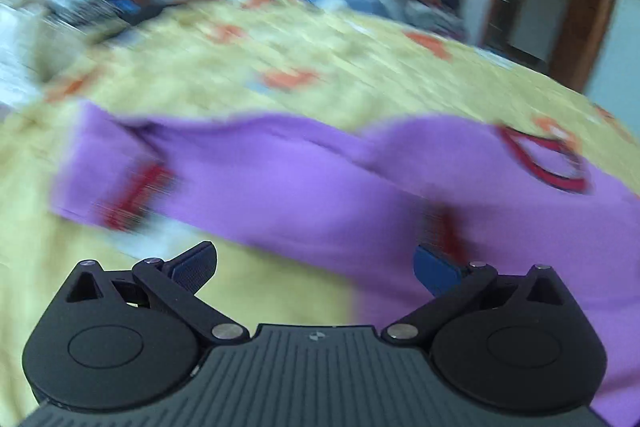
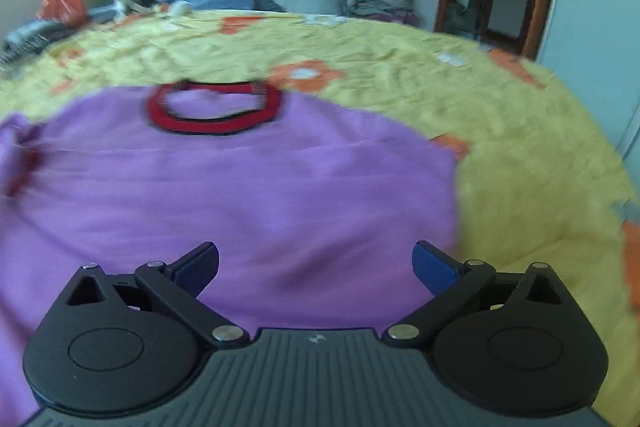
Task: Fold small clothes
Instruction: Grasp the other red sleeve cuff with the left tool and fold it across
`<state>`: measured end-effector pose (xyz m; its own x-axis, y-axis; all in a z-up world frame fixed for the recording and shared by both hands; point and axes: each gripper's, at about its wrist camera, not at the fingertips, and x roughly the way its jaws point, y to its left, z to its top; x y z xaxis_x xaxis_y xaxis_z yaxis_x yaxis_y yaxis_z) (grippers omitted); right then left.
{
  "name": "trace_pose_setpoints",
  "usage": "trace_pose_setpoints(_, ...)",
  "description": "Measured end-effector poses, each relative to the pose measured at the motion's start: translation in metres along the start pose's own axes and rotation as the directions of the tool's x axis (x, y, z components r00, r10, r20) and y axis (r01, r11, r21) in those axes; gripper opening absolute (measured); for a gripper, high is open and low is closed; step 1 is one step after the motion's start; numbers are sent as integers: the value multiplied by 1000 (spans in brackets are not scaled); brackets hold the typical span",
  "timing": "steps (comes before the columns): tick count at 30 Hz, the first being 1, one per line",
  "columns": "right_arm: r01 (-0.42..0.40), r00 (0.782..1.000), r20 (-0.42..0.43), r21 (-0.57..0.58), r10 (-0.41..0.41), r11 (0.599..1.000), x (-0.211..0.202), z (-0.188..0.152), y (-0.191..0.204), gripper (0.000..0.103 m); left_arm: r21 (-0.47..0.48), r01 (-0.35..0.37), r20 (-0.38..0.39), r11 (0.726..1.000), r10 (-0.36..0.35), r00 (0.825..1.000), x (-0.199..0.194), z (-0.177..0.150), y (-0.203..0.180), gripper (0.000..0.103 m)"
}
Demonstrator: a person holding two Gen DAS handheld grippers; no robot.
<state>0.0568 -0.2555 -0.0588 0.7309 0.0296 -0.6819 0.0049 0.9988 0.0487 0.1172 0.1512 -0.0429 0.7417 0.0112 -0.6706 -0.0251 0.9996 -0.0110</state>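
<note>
My right hand-held gripper [image 2: 316, 269] stands with its jaws wide apart and nothing between them, just above the near part of the small purple knit top with a red-and-black neckline [image 2: 240, 187]. My left hand-held gripper [image 1: 316, 269] is likewise spread and empty over the same garment's edge. The top lies on the bed's yellow flowered sheet [image 2: 400, 79], neckline away from me. One red-cuffed sleeve [image 1: 132, 195] appears laid across the body, so I judge a first fold made; the remaining folds still wait.
</note>
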Motion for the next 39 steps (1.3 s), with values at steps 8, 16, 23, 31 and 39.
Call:
trace_pose_setpoints(8, 0, 999, 36, -141, 5, 990, -21, -40, 91, 103, 320, -223, 146, 921, 185, 972, 16, 5, 58, 103)
trace_pose_setpoints(16, -66, 997, 29, -71, 68, 995, -24, -52, 93, 103, 338, -189, 119, 922, 157, 980, 36, -5, 74, 87)
trace_pose_setpoints(23, -186, 982, 54, 116, 181, 976, -27, -59, 67, 103, 238, -139, 66, 961, 127, 990, 36, -1, 102, 15)
trace_pose_setpoints(31, -153, 988, 51, 106, 149, 983, -28, -63, 72, 103, 11, 8, 105, 1000, -9, 994, -3, 23, 144, 9)
trace_pose_setpoints(39, -68, 998, -19, -87, 67, 994, -29, -69, 100, 103, -188, 287, 176, 939, -255, 951, -67, 96, 129, 9)
